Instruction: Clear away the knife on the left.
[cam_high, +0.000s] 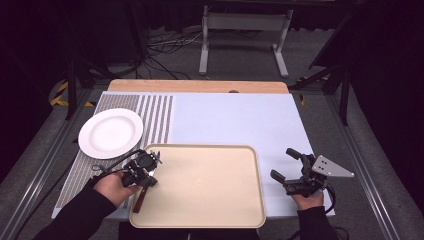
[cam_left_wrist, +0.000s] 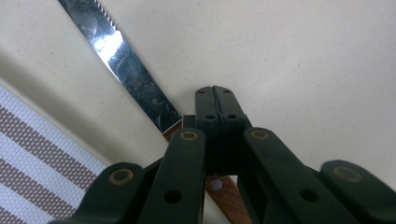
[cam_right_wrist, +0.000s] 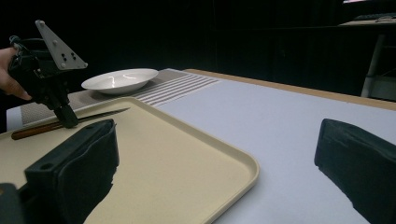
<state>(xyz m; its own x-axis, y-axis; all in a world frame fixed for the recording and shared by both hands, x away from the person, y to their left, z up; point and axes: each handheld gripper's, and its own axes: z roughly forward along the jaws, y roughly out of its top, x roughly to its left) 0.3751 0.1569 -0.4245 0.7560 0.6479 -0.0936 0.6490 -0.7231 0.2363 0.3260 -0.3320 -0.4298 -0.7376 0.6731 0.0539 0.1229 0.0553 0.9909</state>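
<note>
A knife with a brown wooden handle (cam_high: 139, 199) lies on the left side of the beige tray (cam_high: 210, 200), with its serrated blade (cam_left_wrist: 126, 65) pointing away. My left gripper (cam_high: 143, 175) points down at it, held in a hand. In the left gripper view its jaws (cam_left_wrist: 215, 100) are pressed together, pad against pad, right above where blade meets handle. The right gripper view shows that tip (cam_right_wrist: 68, 122) resting on the knife (cam_right_wrist: 105, 113). My right gripper (cam_high: 284, 163) hovers over the pale mat just right of the tray, its jaws wide apart and nothing between them (cam_right_wrist: 217, 140).
A white plate (cam_high: 111, 132) sits on the striped placemat (cam_high: 155, 117) left of and behind the tray. The pale blue mat (cam_high: 235, 120) covers the table's middle and right. Table edges and a dark floor with cables and stands lie beyond.
</note>
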